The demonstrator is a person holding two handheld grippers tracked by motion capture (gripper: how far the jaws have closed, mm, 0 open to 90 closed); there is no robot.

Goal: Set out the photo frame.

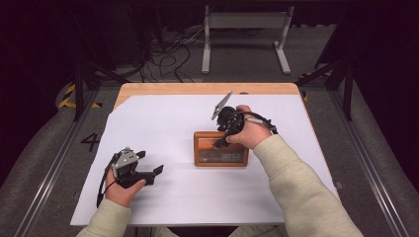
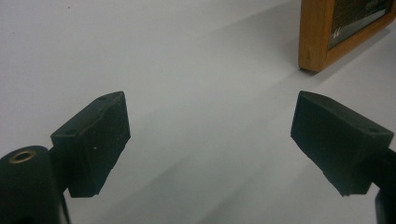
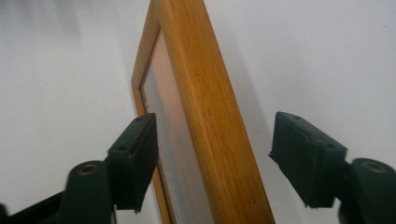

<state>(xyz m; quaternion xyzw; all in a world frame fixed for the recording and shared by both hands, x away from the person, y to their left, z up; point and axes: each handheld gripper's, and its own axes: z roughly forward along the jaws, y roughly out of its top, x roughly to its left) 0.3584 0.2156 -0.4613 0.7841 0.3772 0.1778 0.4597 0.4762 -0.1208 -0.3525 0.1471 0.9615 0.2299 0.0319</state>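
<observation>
A wooden picture frame (image 1: pixel 220 149) with a dark picture stands on the white sheet (image 1: pixel 163 123) right of the table's middle. My right gripper (image 1: pixel 221 142) reaches down over the frame's upper left part. In the right gripper view its jaws (image 3: pixel 212 158) straddle the frame's wooden edge (image 3: pixel 205 102) with a gap on each side, so it is open. My left gripper (image 1: pixel 149 162) rests low over the sheet at the front left, open, with nothing between its pads (image 2: pixel 205 140). The frame's corner (image 2: pixel 315 37) shows beyond them to the right.
The white sheet covers most of a wooden table (image 1: pixel 207 89), whose bare strip shows at the far edge. Beyond the table stand a grey metal stand (image 1: pixel 244 22) and loose cables (image 1: pixel 168 57) on the floor. Dark rails flank the table.
</observation>
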